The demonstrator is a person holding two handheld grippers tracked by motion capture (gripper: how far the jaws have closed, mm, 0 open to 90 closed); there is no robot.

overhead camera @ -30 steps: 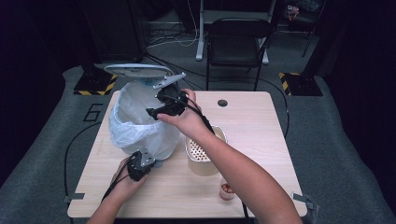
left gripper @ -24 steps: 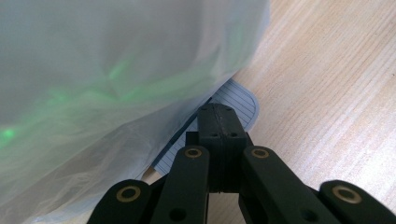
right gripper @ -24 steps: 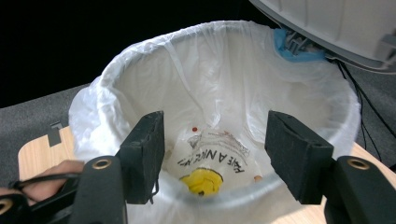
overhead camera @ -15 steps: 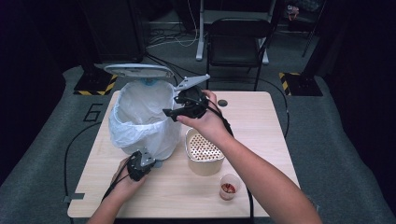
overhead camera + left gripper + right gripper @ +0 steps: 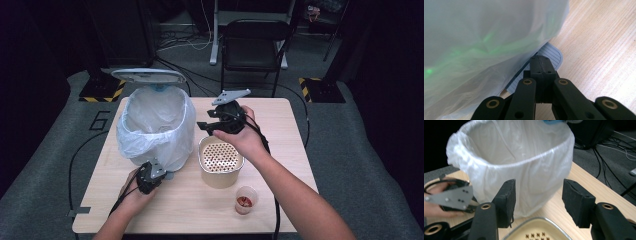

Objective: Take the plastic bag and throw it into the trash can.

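Note:
A bin lined with a white plastic bag [image 5: 155, 125] stands at the table's left with its lid [image 5: 148, 76] up. At the bin's foot my left gripper [image 5: 150, 175] is shut, its tips [image 5: 541, 60] resting on the ribbed grey pedal [image 5: 550, 53]. My right gripper [image 5: 202, 126] hovers above the far rim of a cream container [image 5: 220, 175] with a perforated insert [image 5: 220, 155], pointing toward the bag [image 5: 524, 165]. Its jaws [image 5: 537, 192] are open with nothing between them and have just been closing.
A small clear cup [image 5: 246, 199] with red bits stands near the front edge, right of the container. The wooden table [image 5: 285, 125] is bare at its right side. A black chair [image 5: 255, 40] and cables lie beyond the far edge.
My right gripper has moved right, from over the bin's mouth to above the cream container, and the forearm no longer covers the small cup. The left hand has kept still.

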